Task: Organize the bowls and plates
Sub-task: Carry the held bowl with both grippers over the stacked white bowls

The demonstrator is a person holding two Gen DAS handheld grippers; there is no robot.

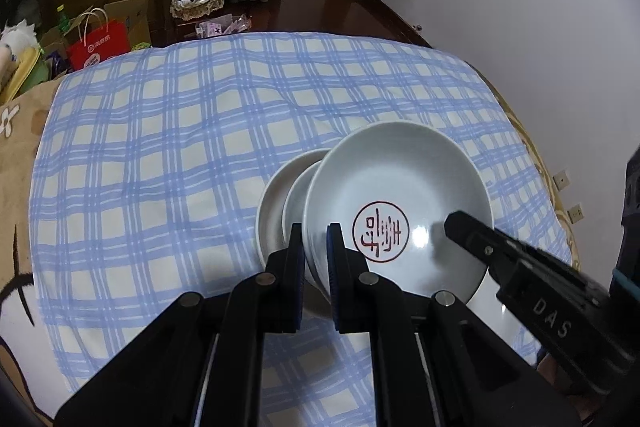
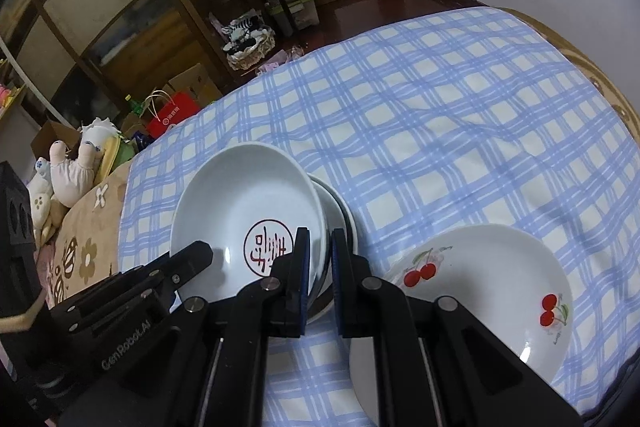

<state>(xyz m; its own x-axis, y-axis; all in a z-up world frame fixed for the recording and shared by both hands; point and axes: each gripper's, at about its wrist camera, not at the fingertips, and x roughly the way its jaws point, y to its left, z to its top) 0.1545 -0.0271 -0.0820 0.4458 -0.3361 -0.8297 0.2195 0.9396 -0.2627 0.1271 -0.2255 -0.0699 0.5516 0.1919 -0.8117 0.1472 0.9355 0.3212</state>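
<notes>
A white plate with a red seal mark (image 1: 396, 203) is held tilted above two other stacked white dishes (image 1: 276, 211) on the blue checked cloth. My left gripper (image 1: 315, 251) is shut on its near left rim. My right gripper (image 2: 319, 259) is shut on the opposite rim of the same plate (image 2: 244, 203); one of its fingers (image 1: 472, 235) shows in the left wrist view over the plate. A white plate with red cherries (image 2: 492, 287) lies flat on the cloth to the right in the right wrist view.
The blue checked cloth (image 1: 180, 147) covers a bed with a brown floral blanket (image 2: 80, 239) at its left. Beyond are a red paper bag (image 1: 100, 45), boxes, soft toys (image 2: 76, 167), a basket and wooden shelves. A white wall (image 1: 520, 7) stands to the right.
</notes>
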